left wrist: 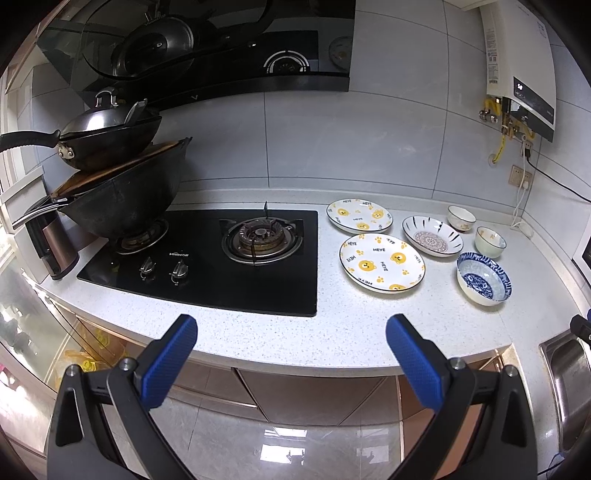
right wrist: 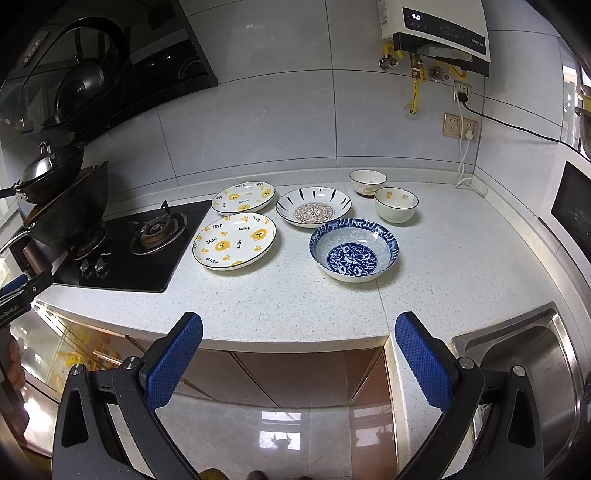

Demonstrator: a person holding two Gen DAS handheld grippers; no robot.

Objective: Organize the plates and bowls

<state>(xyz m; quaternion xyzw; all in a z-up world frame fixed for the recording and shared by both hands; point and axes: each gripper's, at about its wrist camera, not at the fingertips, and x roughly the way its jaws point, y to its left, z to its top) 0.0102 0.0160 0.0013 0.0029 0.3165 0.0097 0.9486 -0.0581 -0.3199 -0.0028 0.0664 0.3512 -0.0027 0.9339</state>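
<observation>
On the white counter lie two bear-print plates, the near one (right wrist: 234,240) (left wrist: 382,262) and the far one (right wrist: 243,198) (left wrist: 359,215). Beside them sit a patterned shallow plate (right wrist: 314,206) (left wrist: 432,236), a blue-and-white bowl (right wrist: 354,249) (left wrist: 484,277), a pale green bowl (right wrist: 396,204) (left wrist: 490,242) and a small white bowl (right wrist: 368,182) (left wrist: 461,218). My left gripper (left wrist: 291,332) is open and empty, in front of the counter edge. My right gripper (right wrist: 299,328) is open and empty, also short of the counter edge.
A black gas hob (left wrist: 207,258) lies left of the dishes, with stacked woks (left wrist: 122,192) on its left burner. A steel sink (right wrist: 532,369) is at the right. A water heater (right wrist: 439,29) and cables hang on the tiled wall. The left gripper's body (right wrist: 22,295) shows at the right wrist view's left edge.
</observation>
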